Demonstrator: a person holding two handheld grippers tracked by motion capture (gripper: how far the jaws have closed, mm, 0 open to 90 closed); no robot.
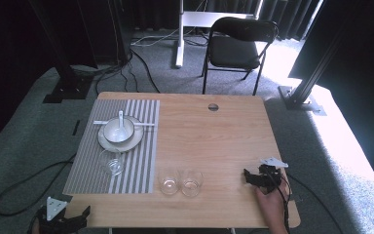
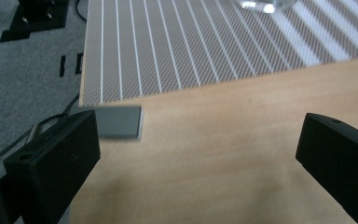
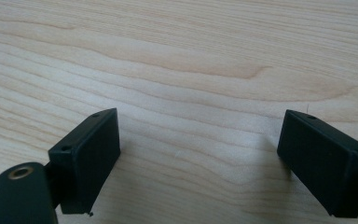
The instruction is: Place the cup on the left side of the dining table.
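A striped grey placemat covers the table's left part. On it stand a white plate with a white bowl and a white spoon, and nearer me a clear glass. Two more clear glasses stand on bare wood right of the mat. My left gripper hangs open off the table's front left corner; in its own view the mat's corner lies ahead. My right gripper rests open on the wood at front right, its jaws wide with nothing between.
The wooden table has a round cable hole near its far edge. A black chair stands behind it, dark stands at both sides, and cables run over the grey carpet. A grey pad pokes out under the mat's corner.
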